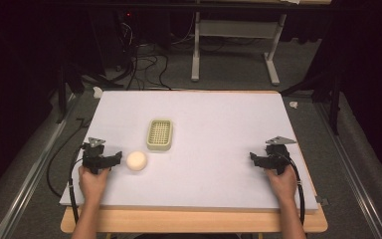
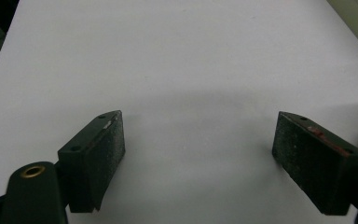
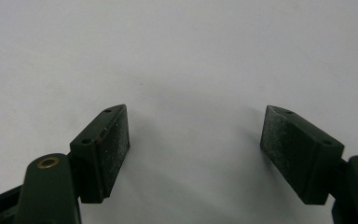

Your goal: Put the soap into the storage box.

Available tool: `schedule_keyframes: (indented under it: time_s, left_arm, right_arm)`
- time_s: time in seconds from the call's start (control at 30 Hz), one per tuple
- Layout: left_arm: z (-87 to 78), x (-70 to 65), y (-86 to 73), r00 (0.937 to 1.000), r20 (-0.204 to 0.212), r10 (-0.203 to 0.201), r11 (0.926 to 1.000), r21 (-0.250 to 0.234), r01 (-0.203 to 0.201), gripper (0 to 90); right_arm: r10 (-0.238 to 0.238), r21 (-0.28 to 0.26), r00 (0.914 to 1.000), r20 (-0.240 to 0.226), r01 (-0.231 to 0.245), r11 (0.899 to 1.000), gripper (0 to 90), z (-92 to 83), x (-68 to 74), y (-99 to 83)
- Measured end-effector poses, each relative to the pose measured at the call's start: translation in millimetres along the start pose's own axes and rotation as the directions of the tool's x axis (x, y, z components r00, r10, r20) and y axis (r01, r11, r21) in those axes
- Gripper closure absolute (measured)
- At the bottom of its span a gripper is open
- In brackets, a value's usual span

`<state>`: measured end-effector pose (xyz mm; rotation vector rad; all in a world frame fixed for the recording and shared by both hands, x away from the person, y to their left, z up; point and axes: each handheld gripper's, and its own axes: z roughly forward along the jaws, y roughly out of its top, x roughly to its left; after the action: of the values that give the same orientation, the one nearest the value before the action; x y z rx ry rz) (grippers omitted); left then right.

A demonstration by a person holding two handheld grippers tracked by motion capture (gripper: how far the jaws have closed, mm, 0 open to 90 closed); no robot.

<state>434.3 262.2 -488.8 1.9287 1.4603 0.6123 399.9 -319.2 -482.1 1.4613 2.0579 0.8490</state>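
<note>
1. A white table (image 1: pixel 219 149) stands in a dark room, cables on the floor behind.
2. The left gripper (image 1: pixel 115 160) rests near the table's left edge, jaws apart and empty.
3. A cream ball (image 1: pixel 137 161) lies just beside its tips, below a green basket (image 1: pixel 160 134).
4. The right gripper (image 1: pixel 255 158) sits well apart, jaws spread, grasping nothing.
</note>
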Motion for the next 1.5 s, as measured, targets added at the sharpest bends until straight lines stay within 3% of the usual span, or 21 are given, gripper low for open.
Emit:
schedule_keyframes:
  time_s: [0.47,0.73,0.8,1.03,1.2,1.5]
  left_arm:
    - [0.0,0.8,1.0,1.0,0.004,-0.008,1.0,-0.001,0.008,17.8]
    - [-5.0,2.0,1.9,0.9988,0.043,-0.023,0.9995,-0.023,0.024,14.8]
    - [-8.5,3.5,3.2,0.9964,0.078,-0.034,0.9991,-0.025,0.036,14.9]
    - [-17.8,4.4,4.8,0.994,0.102,-0.039,0.9977,-0.051,0.044,14.7]
    - [-25.8,-0.8,6.1,0.9926,0.122,-0.001,0.9982,-0.06,0.009,11.5]
    - [-42.6,-13.9,7.6,0.983,0.177,0.048,0.9944,-0.101,-0.03,11.0]
  right_arm:
    - [-0.001,0.0,1.0,0.001,0.001,1.0,24.3,0.0,0.1,0.0]
    - [-0.002,0.0,1.0,0.002,0.002,1.0,24.4,-0.1,0.1,0.0]
    - [-0.002,0.0,1.0,0.001,0.002,1.0,24.3,-0.1,0.1,0.0]
    - [-0.002,0.0,1.0,0.001,0.002,1.0,24.3,-0.1,0.1,0.0]
    - [-0.002,0.0,1.0,0.001,0.002,1.0,24.3,-0.1,0.1,0.0]
    - [-0.002,0.0,1.0,0.001,0.002,1.0,24.3,-0.1,0.1,0.0]
